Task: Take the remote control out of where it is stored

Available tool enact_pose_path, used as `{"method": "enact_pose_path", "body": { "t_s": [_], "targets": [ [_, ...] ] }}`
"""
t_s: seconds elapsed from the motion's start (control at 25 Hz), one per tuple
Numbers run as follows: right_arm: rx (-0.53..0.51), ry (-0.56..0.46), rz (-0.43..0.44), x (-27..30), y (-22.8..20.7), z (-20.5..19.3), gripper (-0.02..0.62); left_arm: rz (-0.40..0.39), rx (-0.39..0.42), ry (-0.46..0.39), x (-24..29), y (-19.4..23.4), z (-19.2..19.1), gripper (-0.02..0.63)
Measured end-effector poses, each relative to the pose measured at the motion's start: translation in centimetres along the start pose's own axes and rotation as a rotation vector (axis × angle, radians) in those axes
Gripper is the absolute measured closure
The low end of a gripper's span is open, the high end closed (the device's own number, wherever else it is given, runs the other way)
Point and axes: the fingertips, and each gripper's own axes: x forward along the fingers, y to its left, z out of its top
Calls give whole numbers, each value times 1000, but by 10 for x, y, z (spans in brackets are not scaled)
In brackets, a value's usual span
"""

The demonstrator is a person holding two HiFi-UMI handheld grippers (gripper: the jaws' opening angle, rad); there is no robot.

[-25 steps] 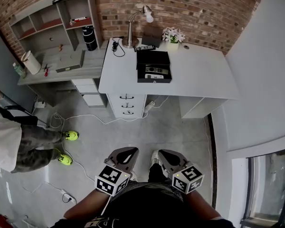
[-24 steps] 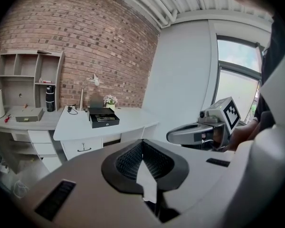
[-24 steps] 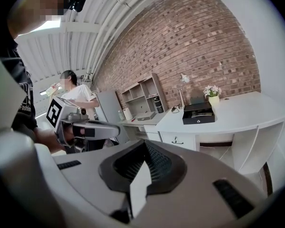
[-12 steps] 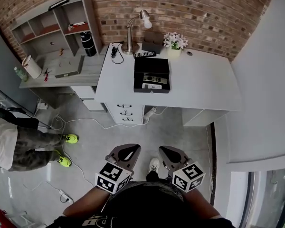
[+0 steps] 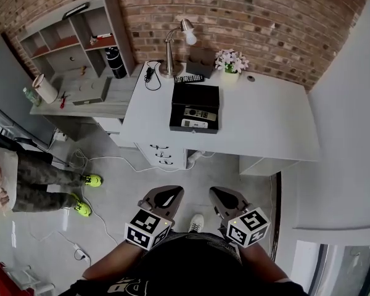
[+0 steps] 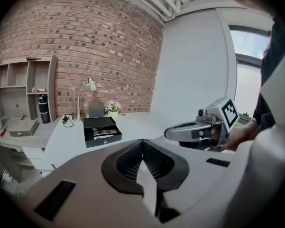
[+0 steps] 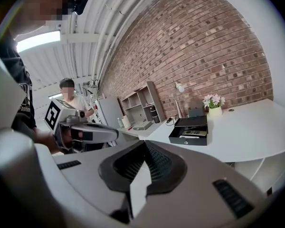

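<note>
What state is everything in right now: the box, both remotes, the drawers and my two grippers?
Black box: lid open, standing on the white desk.
Remote control: lying inside the box, not gripped.
Second remote: lying flat on the desk behind the box.
Desk drawers: shut.
Left gripper: jaws together, empty, well short of the desk.
Right gripper: jaws together, empty, well short of the desk.

Black box (image 5: 196,95) — white desk (image 5: 266,123)

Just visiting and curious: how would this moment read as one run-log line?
left gripper: shut, empty | right gripper: shut, empty | remote control: in open black box on white desk, untouched
</note>
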Motion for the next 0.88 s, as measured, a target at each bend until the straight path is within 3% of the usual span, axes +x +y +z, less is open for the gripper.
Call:
{"method": "enact_pose_path", "body": {
  "t_s": [0.24,0.52,0.88],
  "targets": [
    [-23,12,29,1,-28,10,589,60,-10,-6,15,5,13,600],
    [-6,40,68,9,-31,6,589,103,-40,17,15,12,9,600],
    [12,58,58,28,-42,-1,589,99,-64,47,26,31,-3,600]
  ]
}}
